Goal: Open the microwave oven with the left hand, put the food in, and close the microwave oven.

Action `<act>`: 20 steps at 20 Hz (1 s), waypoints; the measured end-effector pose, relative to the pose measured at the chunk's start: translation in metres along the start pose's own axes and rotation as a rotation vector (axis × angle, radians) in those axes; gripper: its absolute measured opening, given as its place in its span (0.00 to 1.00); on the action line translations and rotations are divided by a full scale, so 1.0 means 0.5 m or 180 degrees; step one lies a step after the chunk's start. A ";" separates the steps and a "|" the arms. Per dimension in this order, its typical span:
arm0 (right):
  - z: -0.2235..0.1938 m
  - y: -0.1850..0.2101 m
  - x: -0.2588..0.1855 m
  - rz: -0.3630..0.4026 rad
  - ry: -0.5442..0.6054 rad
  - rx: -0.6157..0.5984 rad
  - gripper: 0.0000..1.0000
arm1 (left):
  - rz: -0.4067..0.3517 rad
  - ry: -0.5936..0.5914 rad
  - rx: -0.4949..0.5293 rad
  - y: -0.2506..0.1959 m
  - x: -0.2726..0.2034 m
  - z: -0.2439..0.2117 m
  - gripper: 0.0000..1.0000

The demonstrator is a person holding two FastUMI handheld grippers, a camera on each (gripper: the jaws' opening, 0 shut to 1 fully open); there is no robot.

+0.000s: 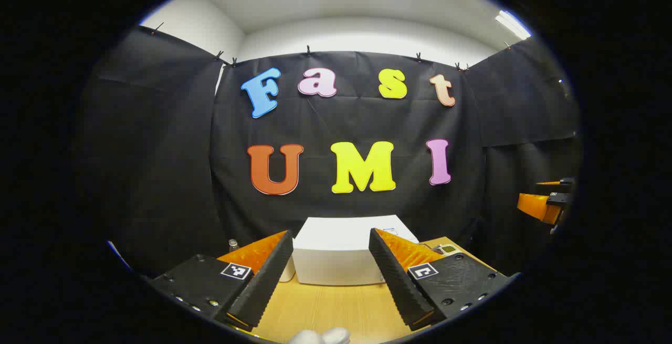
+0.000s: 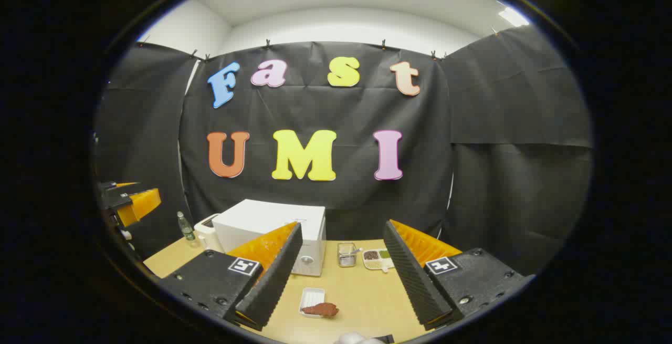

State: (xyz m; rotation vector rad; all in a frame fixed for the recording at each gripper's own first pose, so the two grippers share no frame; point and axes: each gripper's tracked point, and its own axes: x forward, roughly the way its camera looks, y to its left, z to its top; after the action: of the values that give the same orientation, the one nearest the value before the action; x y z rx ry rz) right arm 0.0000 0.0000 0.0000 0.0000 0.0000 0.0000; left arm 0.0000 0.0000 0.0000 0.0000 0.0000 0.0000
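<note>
Fingers of both grippers spread wide, nothing between them. Left gripper [image 1: 331,281] aimed straight at the microwave oven [image 1: 338,252], well short of it, over bare wooden table [image 1: 325,312]. Right gripper [image 2: 341,281] held back too, above the near table [image 2: 367,296].

Microwave oven [image 2: 273,233]: white box at the far left of the table, door shut as far as can be judged; the handle side is hidden behind the left finger in the right gripper view, so which edge it swings from is unclear. Pale appliance [image 2: 206,232] just left of it, small bottle [image 2: 184,226] farther left. To the microwave's right, a metal basket [image 2: 346,254], then a sectioned dish [image 2: 378,259].

Food [image 2: 321,310]: brown piece lying on the near end of a small white tray [image 2: 312,299], on the near table in front of the microwave, between the right gripper's fingers in that view.

Task not yet begun: door closed, food untouched.

Risks:
- light oven may slide back if the door is tugged hard
- door swing could sweep the tray if it opens toward it
- shallow tray may tip and shed the food when pinched by one rim
</note>
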 end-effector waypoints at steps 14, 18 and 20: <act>0.009 -0.007 0.023 -0.0010 -0.0104 0.0025 1.00 | -0.0082 0.0199 -0.0051 -0.015 0.025 -0.039 0.93; 0.009 -0.017 0.023 -0.0030 -0.0101 0.0049 1.00 | -0.0065 0.0225 -0.0044 -0.014 0.035 -0.057 0.93; 0.016 -0.023 0.024 -0.0034 -0.0117 0.0043 1.00 | -0.0066 0.0209 -0.0058 -0.023 0.050 -0.068 0.93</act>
State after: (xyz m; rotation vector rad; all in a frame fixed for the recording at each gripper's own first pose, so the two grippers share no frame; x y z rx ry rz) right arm 0.0121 -0.0117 0.0078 0.0134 -0.0369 -0.0107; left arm 0.0250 -0.0113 -0.0342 -0.0183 0.0656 -0.0208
